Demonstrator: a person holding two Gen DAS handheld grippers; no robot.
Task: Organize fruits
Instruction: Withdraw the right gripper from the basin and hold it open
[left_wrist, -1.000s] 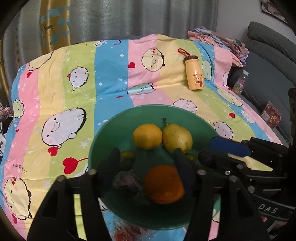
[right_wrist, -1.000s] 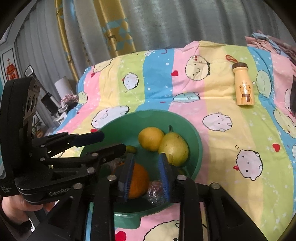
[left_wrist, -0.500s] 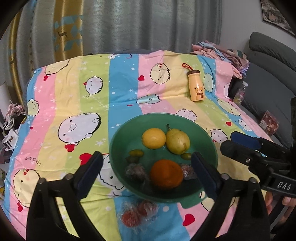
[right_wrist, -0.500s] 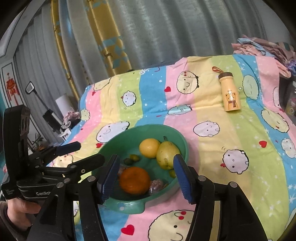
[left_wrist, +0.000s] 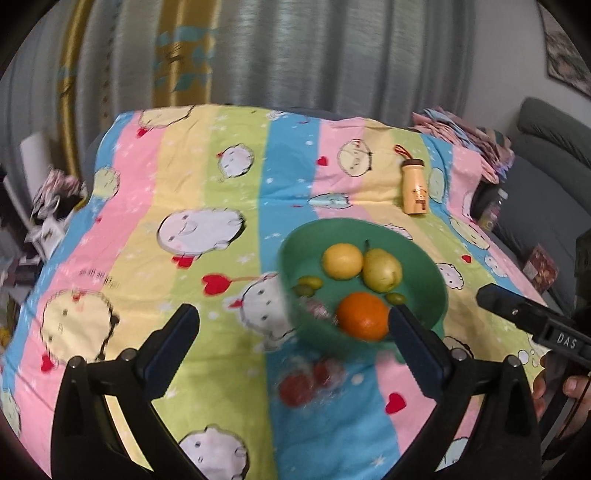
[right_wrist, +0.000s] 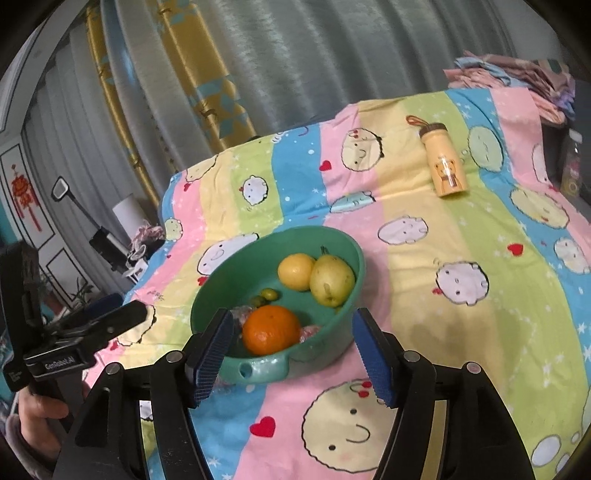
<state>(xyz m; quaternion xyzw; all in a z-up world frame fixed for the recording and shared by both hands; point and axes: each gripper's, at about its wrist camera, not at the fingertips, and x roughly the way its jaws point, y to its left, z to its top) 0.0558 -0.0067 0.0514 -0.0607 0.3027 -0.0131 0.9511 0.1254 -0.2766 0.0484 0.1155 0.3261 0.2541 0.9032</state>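
A green bowl (left_wrist: 424, 280) (right_wrist: 221, 288) sits on the striped cartoon cloth. It holds an orange (left_wrist: 364, 315) (right_wrist: 271, 329), a lemon (left_wrist: 342, 260) (right_wrist: 295, 271), a pear (left_wrist: 382, 269) (right_wrist: 331, 280), small green fruits (left_wrist: 310, 284) (right_wrist: 267, 295) and wrapped pieces (right_wrist: 310, 330). Two red wrapped fruits (left_wrist: 308, 380) lie blurred on the cloth in front of the bowl. My left gripper (left_wrist: 295, 332) stands wide open, back from the bowl and left of it. My right gripper (right_wrist: 293, 343) is opening just short of the bowl's near rim, its pads touching nothing.
A yellow bear bottle (left_wrist: 414, 184) (right_wrist: 445, 162) lies on the far right of the cloth. Folded clothes (right_wrist: 517, 74) are piled at the back right and a grey sofa (left_wrist: 546, 155) stands to the right. Curtains hang behind, and clutter sits off the left edge.
Both grippers have drawn back out of the bowl and spread their jaws. The left one has also swung left, so the bowl now sits right of its centre.
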